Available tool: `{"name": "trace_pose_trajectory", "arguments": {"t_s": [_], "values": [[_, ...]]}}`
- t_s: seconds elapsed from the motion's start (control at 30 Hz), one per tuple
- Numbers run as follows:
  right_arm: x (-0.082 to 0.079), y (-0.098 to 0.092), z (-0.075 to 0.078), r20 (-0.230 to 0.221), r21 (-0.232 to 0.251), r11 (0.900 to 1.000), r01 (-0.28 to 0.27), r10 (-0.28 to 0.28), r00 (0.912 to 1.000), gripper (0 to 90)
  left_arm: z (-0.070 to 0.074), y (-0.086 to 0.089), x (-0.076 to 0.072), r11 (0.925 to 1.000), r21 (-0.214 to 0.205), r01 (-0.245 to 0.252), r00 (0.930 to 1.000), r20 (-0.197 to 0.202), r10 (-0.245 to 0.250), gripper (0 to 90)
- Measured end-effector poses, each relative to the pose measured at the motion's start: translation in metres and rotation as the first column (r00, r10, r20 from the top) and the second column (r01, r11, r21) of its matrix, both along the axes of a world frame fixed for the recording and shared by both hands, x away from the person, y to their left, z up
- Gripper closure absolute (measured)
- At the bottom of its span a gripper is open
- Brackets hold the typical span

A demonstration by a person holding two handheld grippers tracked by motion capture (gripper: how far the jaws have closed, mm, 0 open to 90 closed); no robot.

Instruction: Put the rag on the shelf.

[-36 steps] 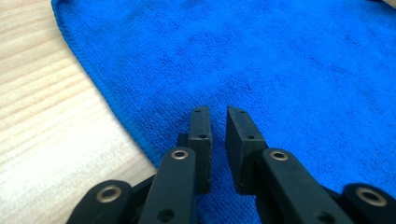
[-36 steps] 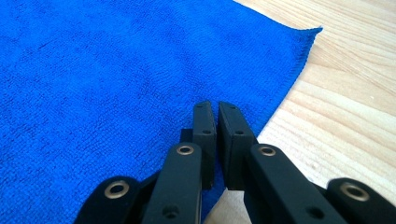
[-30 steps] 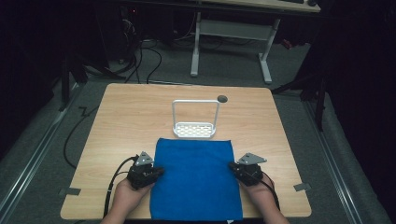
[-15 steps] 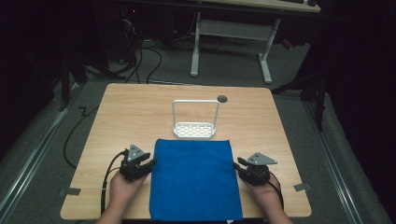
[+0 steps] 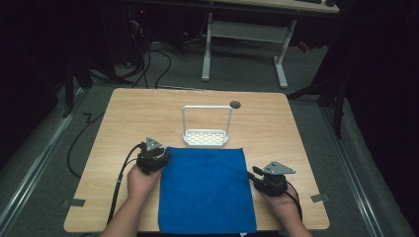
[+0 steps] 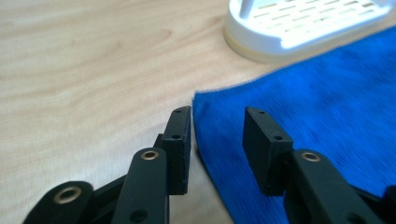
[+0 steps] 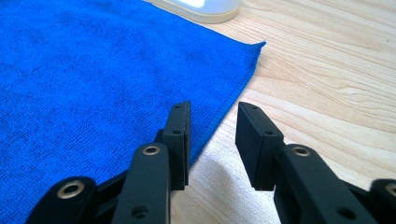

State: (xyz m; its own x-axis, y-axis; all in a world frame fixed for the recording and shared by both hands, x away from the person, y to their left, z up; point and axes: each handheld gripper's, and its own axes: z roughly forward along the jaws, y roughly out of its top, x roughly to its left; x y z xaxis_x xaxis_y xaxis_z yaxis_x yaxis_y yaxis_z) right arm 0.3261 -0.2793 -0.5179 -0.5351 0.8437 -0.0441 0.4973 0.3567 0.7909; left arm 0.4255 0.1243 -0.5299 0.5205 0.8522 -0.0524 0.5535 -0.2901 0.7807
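In the high view the blue cloth (image 5: 205, 190) runs off the bottom edge, so its near hem is cut away, as are the person's forearms. The left gripper view clips the white rack (image 6: 303, 25) at the top and right edges, its handle out of frame and its slots blurred. The right gripper view leaves a mere sliver of that rack (image 7: 201, 9) at the top edge.

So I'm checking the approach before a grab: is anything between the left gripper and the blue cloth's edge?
Nothing visible: the left gripper stands open astride the blue cloth edge near its far corner; the white rack sits beyond.
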Motion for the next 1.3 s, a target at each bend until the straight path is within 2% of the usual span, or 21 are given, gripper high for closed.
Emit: {"name": "trace_pose_trajectory", "arguments": {"t_s": [0.03,0.07,0.17,0.2,0.33,0.43,0.53,0.63,0.8,1.0,1.1,1.2,1.27,1.3], "values": [[0.0,0.0,0.0,0.0,-0.002,1.0,-0.003,0.003,1.0,66.3,0.0,0.0,0.0,1.0,0.0,0.0,1.0,0.0,0.0,63.7],[0.0,0.0,0.0,-0.002,-0.002,1.0,-0.005,0.005,1.0,66.2,-0.001,-0.001,0.006,1.0,0.005,-0.004,0.9998,-0.019,0.004,64.4],[0.0,0.0,0.0,-0.003,-0.004,1.0,-0.008,0.008,1.0,66.0,-0.003,-0.003,0.009,0.9999,0.015,-0.006,0.9998,-0.016,0.006,65.9],[0.0,0.001,-0.001,-0.008,-0.003,1.0,-0.006,0.006,1.0,66.0,-0.003,-0.004,0.012,0.9998,0.019,-0.005,0.9996,-0.026,0.005,65.7],[0.001,0.001,-0.001,-0.008,-0.007,1.0,-0.006,0.006,0.9999,65.9,-0.005,-0.003,0.017,0.9998,-0.005,-0.017,0.9994,-0.031,0.017,65.4],[0.001,0.002,-0.002,-0.013,-0.008,0.9999,-0.008,0.008,0.9999,65.9,-0.005,-0.006,0.019,1.0,0.01,0.0,0.9997,-0.024,0.001,65.3],[0.001,0.002,-0.002,-0.014,-0.008,0.9999,-0.008,0.008,0.9999,65.6,-0.005,-0.007,0.019,0.9998,0.016,0.007,0.9998,-0.02,-0.007,71.5],[0.002,0.001,-0.003,-0.015,-0.005,1.0,-0.005,0.005,0.9999,64.7,-0.005,-0.005,0.02,1.0,-0.008,-0.004,0.9995,-0.033,0.003,77.1],[0.001,-0.001,-0.004,-0.019,0.005,1.0,0.003,-0.003,0.9998,62.7,-0.005,-0.003,0.021,0.9999,-0.012,-0.003,0.9992,-0.04,0.002,84.6],[0.001,-0.002,-0.004,-0.023,0.026,0.9993,0.026,-0.026,0.9994,59.0,-0.005,-0.001,0.021,0.9994,-0.035,0.005,0.9985,-0.054,-0.007,87.0],[0.004,-0.002,-0.001,-0.018,0.053,0.9972,0.052,-0.052,0.9985,57.2,-0.006,0.001,0.022,0.9981,-0.062,0.0,0.9977,-0.068,-0.005,87.2],[0.011,-0.003,0.002,-0.027,0.077,0.9942,0.075,-0.073,0.9969,56.8,-0.006,0.0,0.022,0.9987,-0.05,0.003,0.998,-0.064,-0.006,87.2],[0.018,-0.002,0.004,-0.029,0.062,0.9938,0.093,-0.091,0.9954,56.8,-0.005,0.0,0.021,0.9989,-0.047,0.002,0.9981,-0.061,-0.005,87.3],[0.022,-0.001,0.004,-0.033,0.073,0.9921,0.102,-0.1,0.9945,56.6,-0.005,0.0,0.021,0.9989,-0.047,0.001,0.9983,-0.058,-0.003,87.4]]}}
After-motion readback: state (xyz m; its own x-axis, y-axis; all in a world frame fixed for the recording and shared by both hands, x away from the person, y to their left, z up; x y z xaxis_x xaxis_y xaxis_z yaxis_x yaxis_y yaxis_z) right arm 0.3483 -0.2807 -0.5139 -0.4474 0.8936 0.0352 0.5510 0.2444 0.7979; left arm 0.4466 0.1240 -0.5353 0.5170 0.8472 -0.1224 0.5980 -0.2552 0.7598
